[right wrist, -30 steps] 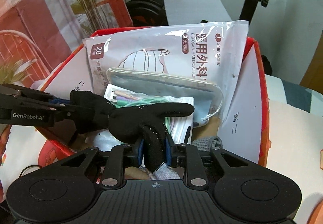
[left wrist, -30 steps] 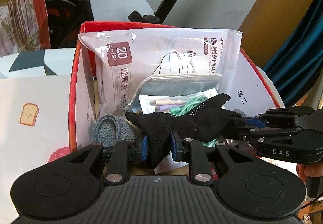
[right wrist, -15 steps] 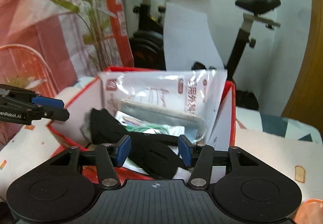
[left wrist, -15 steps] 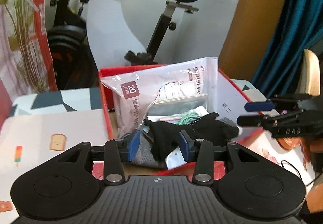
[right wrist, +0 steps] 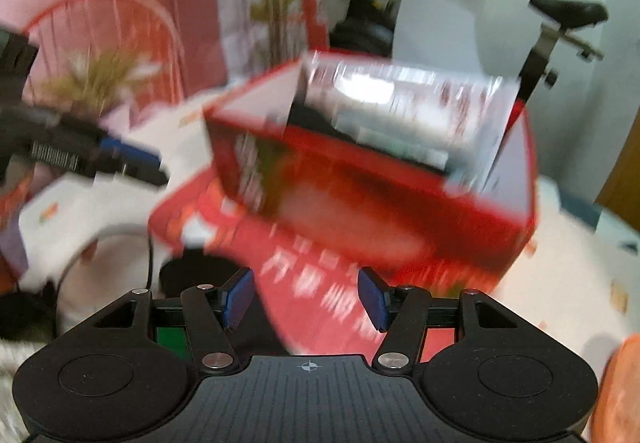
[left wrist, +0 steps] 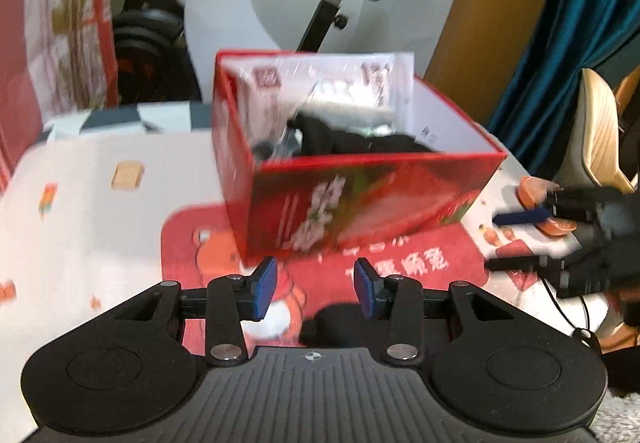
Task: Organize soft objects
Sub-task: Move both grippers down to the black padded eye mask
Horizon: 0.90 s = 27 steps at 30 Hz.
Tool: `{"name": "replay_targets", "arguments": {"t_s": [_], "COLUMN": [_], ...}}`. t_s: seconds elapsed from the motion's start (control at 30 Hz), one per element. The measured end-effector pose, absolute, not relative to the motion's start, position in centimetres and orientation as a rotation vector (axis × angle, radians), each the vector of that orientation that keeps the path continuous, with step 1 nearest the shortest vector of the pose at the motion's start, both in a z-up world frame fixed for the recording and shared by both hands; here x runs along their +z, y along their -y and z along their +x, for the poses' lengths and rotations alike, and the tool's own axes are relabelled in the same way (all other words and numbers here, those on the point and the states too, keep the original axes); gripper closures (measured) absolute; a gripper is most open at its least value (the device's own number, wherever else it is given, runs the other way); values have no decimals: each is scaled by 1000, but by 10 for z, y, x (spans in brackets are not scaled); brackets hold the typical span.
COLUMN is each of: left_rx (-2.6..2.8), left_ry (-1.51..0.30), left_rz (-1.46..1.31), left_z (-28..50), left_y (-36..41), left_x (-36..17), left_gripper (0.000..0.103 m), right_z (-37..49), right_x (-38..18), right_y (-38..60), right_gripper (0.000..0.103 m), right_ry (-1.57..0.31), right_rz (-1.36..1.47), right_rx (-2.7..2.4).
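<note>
We see the red box [left wrist: 360, 199] at mid-frame, the black glove [left wrist: 352, 139] lying inside it. Our left gripper [left wrist: 316, 289] stands parted and empty — the right gripper [right wrist: 306, 299] is opening, nothing between its pads.

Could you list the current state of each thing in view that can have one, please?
Red box: open-topped, standing on the table.
Black glove: lying inside the red box, held by neither gripper.
Mask packet: propped upright at the box's back wall.
Left gripper: open, nothing between its pads.
Right gripper: jaws opening, nothing between them.
</note>
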<state>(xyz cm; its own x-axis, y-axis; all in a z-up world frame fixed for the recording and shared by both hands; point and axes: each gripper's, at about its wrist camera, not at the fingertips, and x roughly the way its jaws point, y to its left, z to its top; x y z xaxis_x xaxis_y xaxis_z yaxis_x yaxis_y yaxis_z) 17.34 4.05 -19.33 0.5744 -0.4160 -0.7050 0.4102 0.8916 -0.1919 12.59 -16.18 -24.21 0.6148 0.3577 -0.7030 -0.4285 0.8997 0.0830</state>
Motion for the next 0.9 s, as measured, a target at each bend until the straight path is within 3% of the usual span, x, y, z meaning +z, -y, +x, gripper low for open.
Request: {"name": "replay_targets", "arguments": {"t_s": [0.13, 0.2, 0.4, 0.6, 0.83, 0.9], "left_rx": [-464, -462, -456, -446, -436, -432], "left_ry": [-842, -847, -857, -859, -854, -850], "left_rz": [-31, -38, -38, -48, -47, -50], "left_z": [167, 164, 156, 150, 148, 149], "left_y": [-45, -46, -50, -53, -58, -59], "left_x": [-209, -214, -220, -227, -234, -234], "left_gripper": [59, 59, 59, 59, 59, 59], "right_z": [108, 99, 80, 77, 87, 94], "right_x": [-268, -276, -284, -297, -304, -301], "right_y": [152, 146, 136, 127, 138, 145], "right_gripper": [45, 35, 23, 22, 48, 64], "right_ry": [-847, -860, -869, -911, -901, -887], "right_rz": [-96, -109, -145, -213, -247, -202], "right_rx": [464, 462, 485, 488, 438, 433]}}
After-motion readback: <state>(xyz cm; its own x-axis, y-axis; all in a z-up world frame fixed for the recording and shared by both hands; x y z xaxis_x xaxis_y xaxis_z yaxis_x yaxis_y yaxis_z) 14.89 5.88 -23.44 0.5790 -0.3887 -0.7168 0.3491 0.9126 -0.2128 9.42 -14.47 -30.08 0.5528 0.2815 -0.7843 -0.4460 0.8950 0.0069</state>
